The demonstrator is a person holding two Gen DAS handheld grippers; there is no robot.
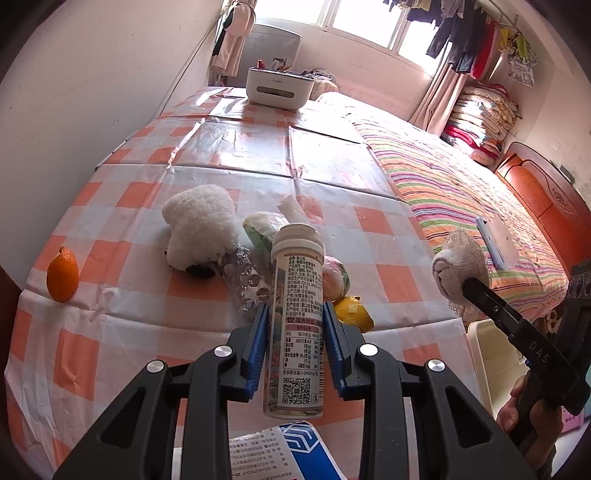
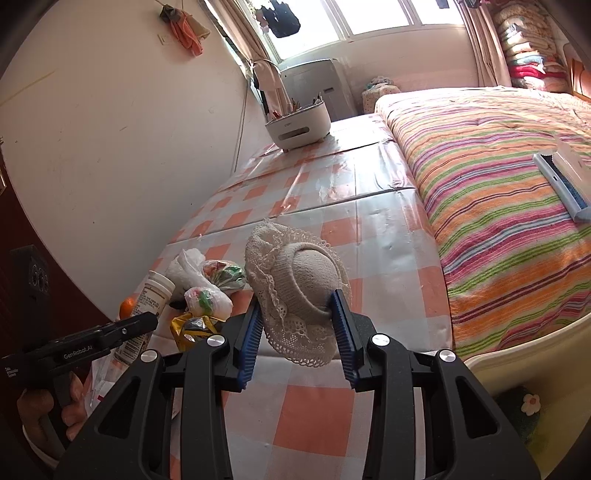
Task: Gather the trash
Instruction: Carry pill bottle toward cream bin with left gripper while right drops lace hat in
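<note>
Left gripper was clamped on the bottle, right gripper on a lacy sock, wrappers just beyond left uncollected.

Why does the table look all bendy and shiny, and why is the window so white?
Left wrist view: the fisheye lens curves the checked tablecloth, daylight blows the window out to white, and glare streaks the plastic cloth. Right wrist view: the same bending, a washed-out window, and dark rounded corners; the lace hat stays sharp.
</note>
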